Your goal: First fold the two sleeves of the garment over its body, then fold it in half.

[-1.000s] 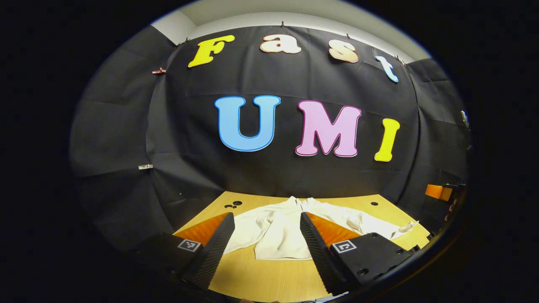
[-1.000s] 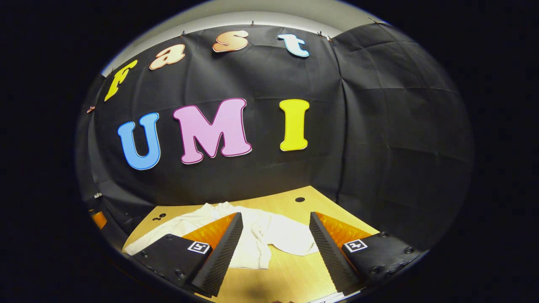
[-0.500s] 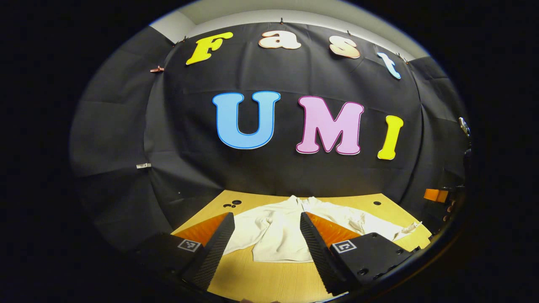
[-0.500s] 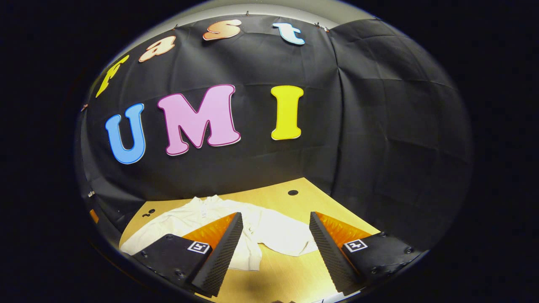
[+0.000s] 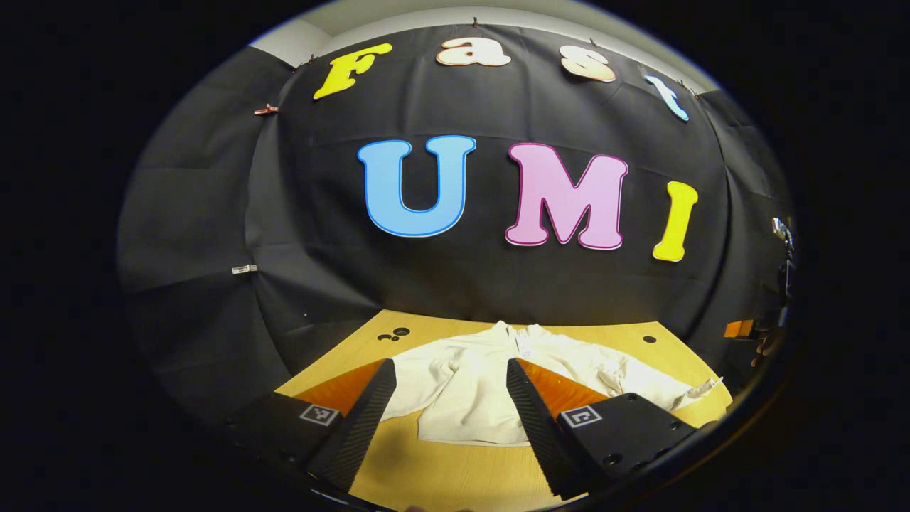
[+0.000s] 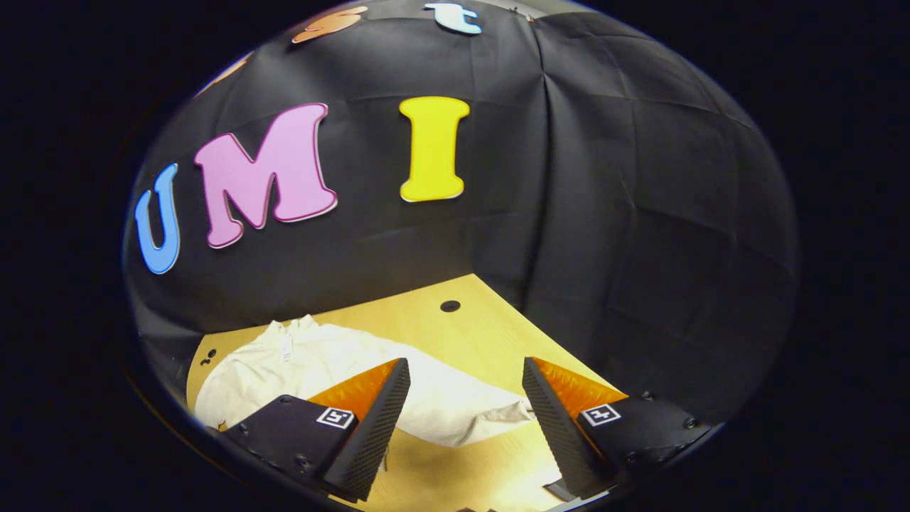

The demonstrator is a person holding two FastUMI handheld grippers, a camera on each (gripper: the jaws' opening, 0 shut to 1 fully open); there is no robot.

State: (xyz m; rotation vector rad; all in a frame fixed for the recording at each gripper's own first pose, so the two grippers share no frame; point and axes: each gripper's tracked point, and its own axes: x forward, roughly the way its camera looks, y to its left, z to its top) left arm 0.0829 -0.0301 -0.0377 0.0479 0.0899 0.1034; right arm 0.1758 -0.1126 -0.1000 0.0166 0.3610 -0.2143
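Fingers of the left gripper (image 5: 444, 416) spread wide apart with nothing between them, held above the near edge of the table. Fingers of the right gripper (image 6: 466, 419) likewise wide open and gripping nothing, raised over the table's right part. Behind everything, a black cloth wall (image 5: 213, 213), creased and pinned up, wrapping round the back and both sides of the booth, with a strip of pale wall (image 5: 398, 16) above it in the left gripper view. Below that, a light wooden table (image 5: 455, 476) with a few small dark holes near its far edge. Spread on the table, a cream long-sleeved garment (image 5: 469, 391), lying flat and rumpled, collar toward the back wall, hem toward the near edge. In the left gripper view, one sleeve (image 5: 661, 387) stretched out toward the right edge of the table, cuff near the rim. In the right gripper view, that sleeve's end (image 6: 490, 419) lying between the two open fingers, wrinkled, not touched by either.
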